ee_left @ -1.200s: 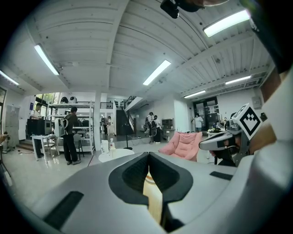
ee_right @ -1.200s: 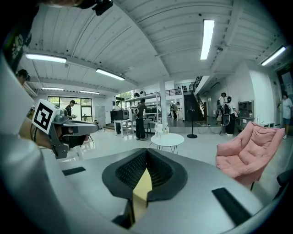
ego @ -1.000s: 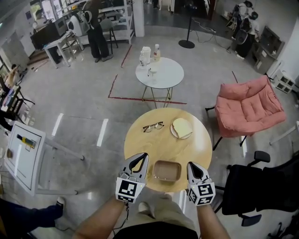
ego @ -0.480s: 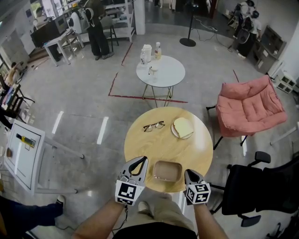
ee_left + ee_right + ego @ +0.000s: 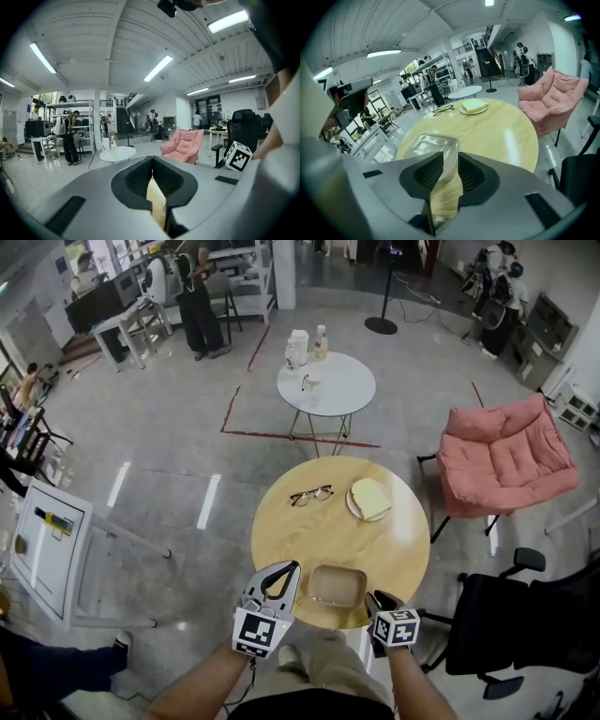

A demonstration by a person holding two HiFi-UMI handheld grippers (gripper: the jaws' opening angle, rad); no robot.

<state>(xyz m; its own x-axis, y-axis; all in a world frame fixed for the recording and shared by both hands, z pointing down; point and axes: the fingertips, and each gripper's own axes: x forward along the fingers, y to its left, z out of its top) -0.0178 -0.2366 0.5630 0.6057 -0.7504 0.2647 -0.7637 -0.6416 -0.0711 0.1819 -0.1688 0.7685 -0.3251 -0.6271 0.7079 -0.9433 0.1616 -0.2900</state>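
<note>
A clear plastic container (image 5: 337, 585) (image 5: 429, 143) lies at the near edge of a round wooden table (image 5: 319, 531). My right gripper (image 5: 380, 599) (image 5: 450, 157) is low at the container's near right corner, jaws a narrow gap apart, with the container's right wall between them. My left gripper (image 5: 281, 570) (image 5: 151, 159) hovers just left of the container, shut and empty, pointing out at the room. Farther back on the table lie a pair of glasses (image 5: 309, 494) (image 5: 443, 110) and a plate with a bread slice (image 5: 368, 499) (image 5: 474, 106).
A pink armchair (image 5: 506, 456) stands right of the table and a black office chair (image 5: 506, 615) at the near right. Beyond is a small white round table (image 5: 325, 385) with bottles. A white rack (image 5: 47, 549) stands at left. People stand far back.
My right gripper dropped from facing the room down to the table and its jaws parted around the container's edge. The left gripper shifted slightly and stays shut.
</note>
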